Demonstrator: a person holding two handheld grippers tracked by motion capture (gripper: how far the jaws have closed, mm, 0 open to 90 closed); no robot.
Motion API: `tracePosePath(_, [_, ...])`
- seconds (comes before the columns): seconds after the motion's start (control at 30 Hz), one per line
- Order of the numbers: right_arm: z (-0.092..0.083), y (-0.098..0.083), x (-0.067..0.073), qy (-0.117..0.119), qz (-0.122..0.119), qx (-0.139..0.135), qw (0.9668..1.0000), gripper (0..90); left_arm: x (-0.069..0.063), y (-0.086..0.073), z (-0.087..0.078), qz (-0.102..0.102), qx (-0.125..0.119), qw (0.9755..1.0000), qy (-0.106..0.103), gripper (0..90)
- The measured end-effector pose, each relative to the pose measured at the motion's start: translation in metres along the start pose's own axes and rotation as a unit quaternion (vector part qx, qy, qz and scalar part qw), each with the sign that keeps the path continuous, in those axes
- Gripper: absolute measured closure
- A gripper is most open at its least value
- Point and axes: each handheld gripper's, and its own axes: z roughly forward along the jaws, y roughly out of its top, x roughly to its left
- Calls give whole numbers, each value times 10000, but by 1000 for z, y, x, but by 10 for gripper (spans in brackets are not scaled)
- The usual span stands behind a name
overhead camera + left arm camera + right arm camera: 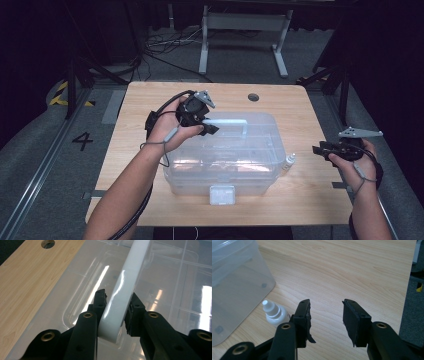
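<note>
Between the black pads of the left gripper [117, 312], pinched from both sides, sits the white plastic bar handle [122, 295] of the clear plastic lidded box [222, 150], its long axis running straight ahead from the fingertips, while the right gripper [325, 315] holds nothing, jaws apart, a small white dropper bottle [274, 313] just beside its pads.

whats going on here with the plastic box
A person works at a wooden table with a gripper in each hand. The left gripper is clamped on the white handle on the lid of a clear plastic box, which sits on the table with its lid on. The right gripper hovers open over bare wood at the box's right, holding nothing, near a small white dropper bottle lying beside the box.
</note>
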Motion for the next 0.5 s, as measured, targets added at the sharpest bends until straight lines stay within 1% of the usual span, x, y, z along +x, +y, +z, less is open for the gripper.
tracePosePath(0.17, [-5,2,4,43,-28,-86,9999,594,5,6,-2,-9,47,10000,-2,738])
tracePosePath(0.23, [-7,4,6,64,-54,-134,9999,614,8,8,-3,-76,54,10000,-31,733])
tracePosePath(0.37, [-13,6,11,217,-6,-225,9995,648,14,12,-4,-136,91,9998,-85,731])
tracePosePath(0.5, [-17,7,14,237,-76,-272,9993,676,17,15,-5,-174,123,9997,-95,729])
